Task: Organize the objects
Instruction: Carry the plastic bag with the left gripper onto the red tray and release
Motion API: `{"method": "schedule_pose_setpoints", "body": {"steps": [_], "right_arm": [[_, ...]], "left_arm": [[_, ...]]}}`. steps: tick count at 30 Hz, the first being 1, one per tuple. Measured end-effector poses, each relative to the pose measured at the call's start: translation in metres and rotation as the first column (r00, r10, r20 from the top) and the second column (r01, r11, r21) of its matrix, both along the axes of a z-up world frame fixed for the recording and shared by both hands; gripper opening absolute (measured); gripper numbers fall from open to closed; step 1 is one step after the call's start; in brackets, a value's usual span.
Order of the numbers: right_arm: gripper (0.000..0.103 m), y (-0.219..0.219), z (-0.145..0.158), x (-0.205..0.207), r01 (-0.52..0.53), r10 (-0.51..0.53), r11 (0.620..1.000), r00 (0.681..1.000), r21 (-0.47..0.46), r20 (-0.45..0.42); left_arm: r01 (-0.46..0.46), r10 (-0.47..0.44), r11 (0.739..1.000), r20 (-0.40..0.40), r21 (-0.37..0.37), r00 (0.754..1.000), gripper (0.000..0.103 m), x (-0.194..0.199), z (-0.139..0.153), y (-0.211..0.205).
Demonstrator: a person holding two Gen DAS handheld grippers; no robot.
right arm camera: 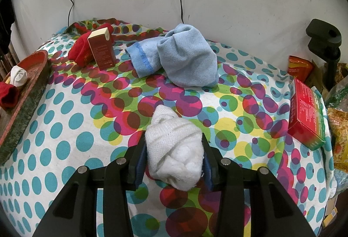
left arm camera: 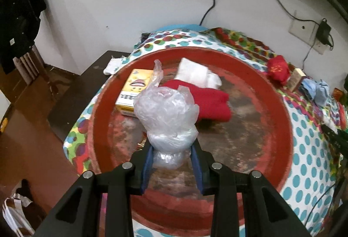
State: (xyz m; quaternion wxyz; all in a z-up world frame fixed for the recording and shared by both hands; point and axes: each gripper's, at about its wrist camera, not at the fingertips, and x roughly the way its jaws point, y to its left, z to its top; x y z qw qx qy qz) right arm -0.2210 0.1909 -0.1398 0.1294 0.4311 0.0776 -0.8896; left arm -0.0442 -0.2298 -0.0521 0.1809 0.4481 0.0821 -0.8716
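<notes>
1. The left gripper (left arm camera: pixel 171 150) pinches the lower neck of a crumpled clear plastic bag (left arm camera: pixel 166 110); the blue pads bite only the narrow bottom, and the bulk billows above them. Risk: thin film can slide out of so small a bite, dropping the bag short of its place.

2. The bag hangs over the round red tray with a worn, mottled floor (left arm camera: pixel 271 93). Already in the tray: a yellow printed carton (left arm camera: pixel 134 89), a folded red cloth (left arm camera: pixel 208 100) and a white bundle (left arm camera: pixel 195 73). Risk: a release from here may land the bag on the carton or cloth, or it may drift, being light.

3. The right gripper (right arm camera: pixel 174 150) is clamped on a rolled white knitted sock (right arm camera: pixel 174 145), low over the dotted tablecloth (right arm camera: pixel 65 128). Risk: the soft roll may unwind or squeeze forward out of the pads.

4. The tray rim (right arm camera: pixel 32 67) sits at far left in the right wrist view. Risk: both grippers may crowd each other over the tray.

5. Farther out lie a blue towel (right arm camera: pixel 184 56), a dark red upright box (right arm camera: pixel 102 49) and a red flat box (right arm camera: pixel 306 115) near the table edge; a wide sweep could knock that one off.
</notes>
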Motion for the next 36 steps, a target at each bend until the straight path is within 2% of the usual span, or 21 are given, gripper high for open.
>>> {"method": "schedule_pose_setpoints", "body": {"steps": [4,21,25,29,31,36], "right_arm": [[0.040,0.002,0.000,-0.001,0.000,0.000,1.000,1.000,0.000,0.000],[0.042,-0.001,0.000,0.000,0.000,0.000,1.000,1.000,0.003,-0.001],[0.043,0.000,0.000,0.000,0.000,0.000,1.000,1.000,0.005,-0.001],[0.043,-0.001,0.001,0.000,0.001,-0.001,1.000,1.000,0.003,0.000],[0.043,-0.001,0.001,0.000,0.001,-0.001,1.000,1.000,0.005,-0.001],[0.043,-0.001,0.001,0.000,0.001,-0.001,1.000,1.000,0.005,-0.001]], "left_arm": [[-0.010,0.011,1.000,0.017,-0.023,1.000,0.033,-0.003,-0.003,-0.012],[-0.051,0.051,0.999,0.078,0.002,0.996,0.034,-0.009,-0.019,-0.043],[-0.068,0.066,0.997,0.090,0.026,0.994,0.034,-0.008,-0.022,-0.049],[-0.092,0.083,0.992,0.111,0.082,0.990,0.035,-0.007,-0.027,-0.056],[-0.096,0.085,0.991,0.117,0.094,0.990,0.036,-0.006,-0.028,-0.057],[-0.091,0.083,0.994,0.122,0.060,0.989,0.043,-0.005,-0.023,-0.052]]}}
